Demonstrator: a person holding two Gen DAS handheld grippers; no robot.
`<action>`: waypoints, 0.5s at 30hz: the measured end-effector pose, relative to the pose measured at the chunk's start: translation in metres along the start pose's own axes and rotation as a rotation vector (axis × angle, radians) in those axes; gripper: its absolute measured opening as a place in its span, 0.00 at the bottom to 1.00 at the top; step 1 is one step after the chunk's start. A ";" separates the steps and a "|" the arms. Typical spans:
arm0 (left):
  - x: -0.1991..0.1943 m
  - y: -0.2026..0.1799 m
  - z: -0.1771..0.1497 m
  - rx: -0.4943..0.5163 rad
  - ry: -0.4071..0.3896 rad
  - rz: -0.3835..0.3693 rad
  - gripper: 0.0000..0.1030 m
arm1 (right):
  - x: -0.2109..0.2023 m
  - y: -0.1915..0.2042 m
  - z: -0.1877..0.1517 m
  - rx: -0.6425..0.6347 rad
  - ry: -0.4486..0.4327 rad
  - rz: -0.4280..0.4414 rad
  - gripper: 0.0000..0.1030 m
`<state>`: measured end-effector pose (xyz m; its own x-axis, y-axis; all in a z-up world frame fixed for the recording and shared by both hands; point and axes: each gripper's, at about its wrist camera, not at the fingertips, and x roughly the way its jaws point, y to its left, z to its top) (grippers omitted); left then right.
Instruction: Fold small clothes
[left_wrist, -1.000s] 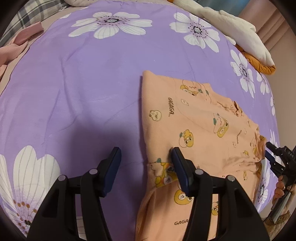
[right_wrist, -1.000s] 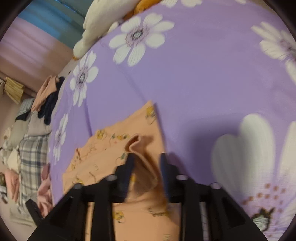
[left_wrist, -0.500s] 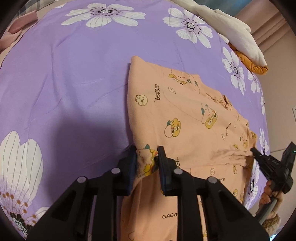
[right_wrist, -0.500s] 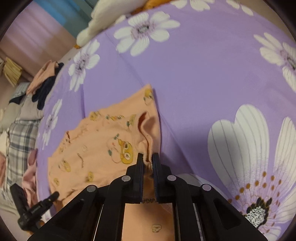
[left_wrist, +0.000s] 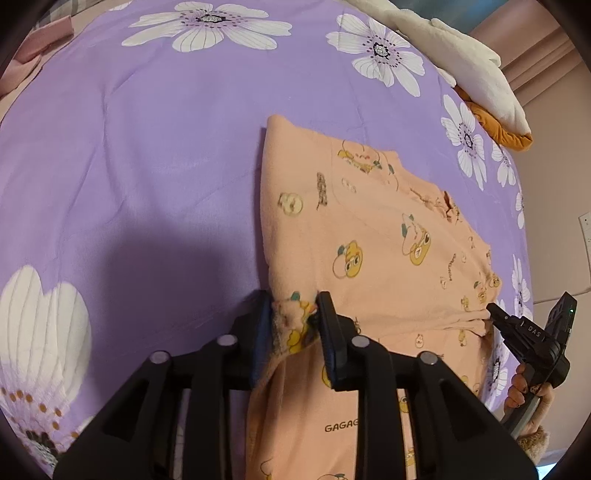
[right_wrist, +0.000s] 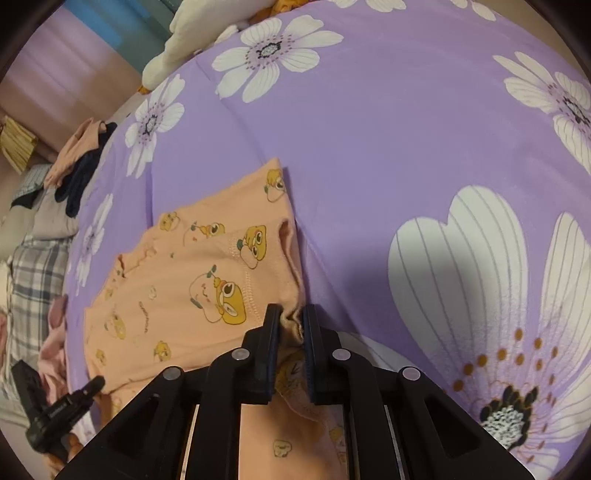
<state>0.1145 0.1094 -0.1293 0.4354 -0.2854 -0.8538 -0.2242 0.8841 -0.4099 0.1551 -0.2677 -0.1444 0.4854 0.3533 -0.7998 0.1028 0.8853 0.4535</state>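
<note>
A small peach garment printed with yellow cartoon figures lies on a purple bedspread with white flowers. My left gripper is shut on a bunched fold at the garment's left edge. My right gripper is shut on a bunched fold at the garment's right edge. Each gripper pinches cloth between its pads, and the garment hangs over toward each camera below the grip. The right gripper also shows in the left wrist view, and the left gripper in the right wrist view.
A white and orange pillow lies at the far right of the bed. A heap of other clothes and a plaid cloth lie along the bed's left side in the right wrist view. A pink wall stands beyond the bed.
My left gripper went from open beside the garment's edge to shut on it. My right gripper tightened on its fold. Both pinched edges have lifted slightly.
</note>
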 end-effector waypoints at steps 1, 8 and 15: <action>-0.001 -0.001 0.004 0.009 -0.012 0.009 0.32 | -0.003 0.000 0.003 -0.014 -0.013 -0.005 0.32; 0.018 -0.003 0.036 -0.002 -0.006 -0.050 0.42 | 0.018 0.003 0.026 -0.035 0.016 0.100 0.52; 0.033 -0.012 0.042 0.013 -0.020 -0.077 0.14 | 0.046 0.029 0.037 -0.123 0.007 0.101 0.14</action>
<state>0.1681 0.1053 -0.1388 0.4679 -0.3455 -0.8134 -0.1783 0.8646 -0.4698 0.2124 -0.2373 -0.1538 0.4815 0.4445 -0.7553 -0.0538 0.8752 0.4808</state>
